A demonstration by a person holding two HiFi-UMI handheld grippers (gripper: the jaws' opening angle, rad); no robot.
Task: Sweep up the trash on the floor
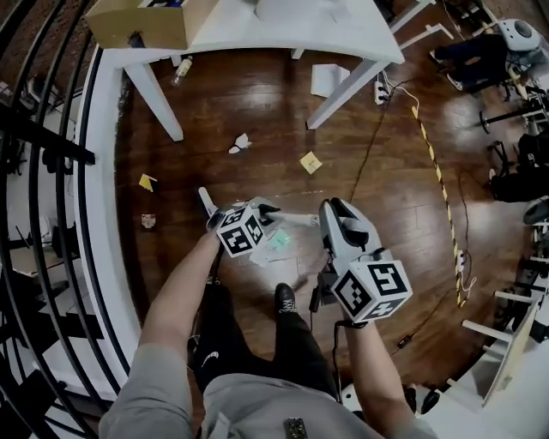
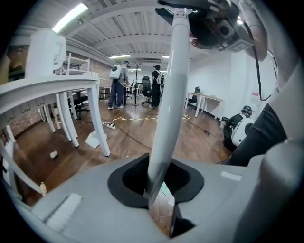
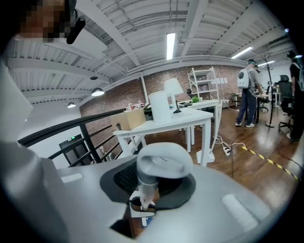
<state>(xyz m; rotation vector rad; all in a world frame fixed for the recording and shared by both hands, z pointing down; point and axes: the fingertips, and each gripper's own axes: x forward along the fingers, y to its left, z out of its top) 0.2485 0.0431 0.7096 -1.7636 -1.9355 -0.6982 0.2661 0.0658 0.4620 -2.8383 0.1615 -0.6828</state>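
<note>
A stiff, smooth white pole (image 2: 168, 104), probably the broom's, is clamped in the left gripper (image 2: 159, 190), and a knobbed handle (image 3: 159, 166) is pinched below its knob by the right gripper (image 3: 142, 201). Light paper scraps (image 1: 240, 142) are strewn over the floor (image 1: 257, 103) ahead and would be scattered by hard strokes.

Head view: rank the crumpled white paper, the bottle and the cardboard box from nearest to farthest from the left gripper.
1. Crumpled white paper, on the floor just ahead of the left gripper.
2. Bottle, farther left, by the table leg.
3. Cardboard box, on that table's left corner.
</note>
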